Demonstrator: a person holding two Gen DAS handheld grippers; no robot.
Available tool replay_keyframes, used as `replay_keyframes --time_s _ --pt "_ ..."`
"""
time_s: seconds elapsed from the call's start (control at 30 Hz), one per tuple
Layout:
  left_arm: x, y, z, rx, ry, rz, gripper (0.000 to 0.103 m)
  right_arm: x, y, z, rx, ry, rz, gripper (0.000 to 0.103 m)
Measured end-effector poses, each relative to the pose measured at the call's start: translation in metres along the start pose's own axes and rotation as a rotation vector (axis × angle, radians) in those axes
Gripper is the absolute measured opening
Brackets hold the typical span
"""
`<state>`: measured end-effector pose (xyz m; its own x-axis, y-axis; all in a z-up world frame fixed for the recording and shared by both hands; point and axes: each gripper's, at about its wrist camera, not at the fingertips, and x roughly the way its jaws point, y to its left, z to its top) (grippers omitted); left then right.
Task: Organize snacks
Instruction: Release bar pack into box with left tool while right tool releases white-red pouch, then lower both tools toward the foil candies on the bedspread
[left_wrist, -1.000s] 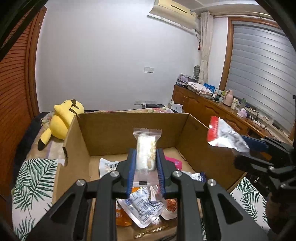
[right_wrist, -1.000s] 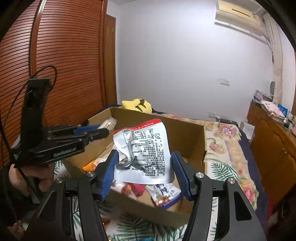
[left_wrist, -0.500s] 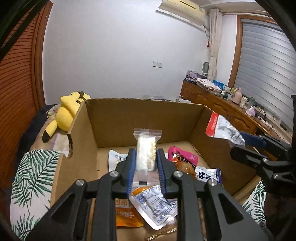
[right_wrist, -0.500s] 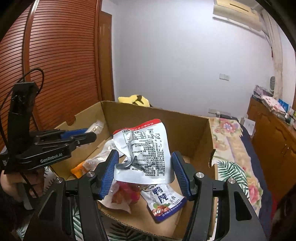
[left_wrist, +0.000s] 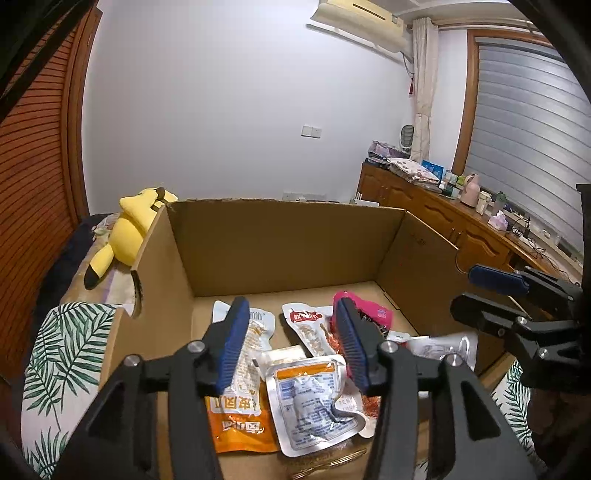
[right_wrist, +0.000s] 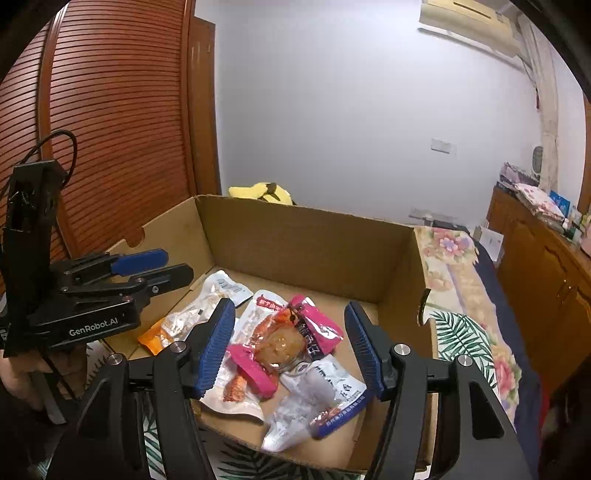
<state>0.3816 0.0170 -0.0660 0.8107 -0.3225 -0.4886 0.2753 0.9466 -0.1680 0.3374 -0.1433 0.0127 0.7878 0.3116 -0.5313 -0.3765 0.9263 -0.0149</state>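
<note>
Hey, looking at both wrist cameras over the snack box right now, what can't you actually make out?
- Left wrist view: the orange packet and silver pouch are partly hidden behind the left gripper fingers.
- Left wrist view: the near wall of the cardboard box is cut off by the bottom edge.
- Right wrist view: print on the white-and-blue pouch is too small to read.

You were in a bedroom at home: a bed with a leaf-print cover, a yellow plush toy, a wall air conditioner, curtains, and a cluttered wooden sideboard.
</note>
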Motion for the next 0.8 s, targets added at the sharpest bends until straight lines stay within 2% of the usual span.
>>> replay_keyframes --time_s 0.37,0.63,0.8 --pt "-0.002 -0.003 0.000 0.004 -0.004 0.000 0.051 -0.017 -0.005 -0.012 0.046 -0.017 0.020 0.063" --pt "-0.005 -0.005 -0.001 0.007 -0.015 0.002 0.052 -0.073 -0.011 -0.030 0.065 -0.044 0.004 0.063" --pt "-0.008 -0.006 -0.001 0.008 -0.021 0.019 0.052 -0.108 -0.013 -0.046 0.074 -0.031 -0.013 0.063"
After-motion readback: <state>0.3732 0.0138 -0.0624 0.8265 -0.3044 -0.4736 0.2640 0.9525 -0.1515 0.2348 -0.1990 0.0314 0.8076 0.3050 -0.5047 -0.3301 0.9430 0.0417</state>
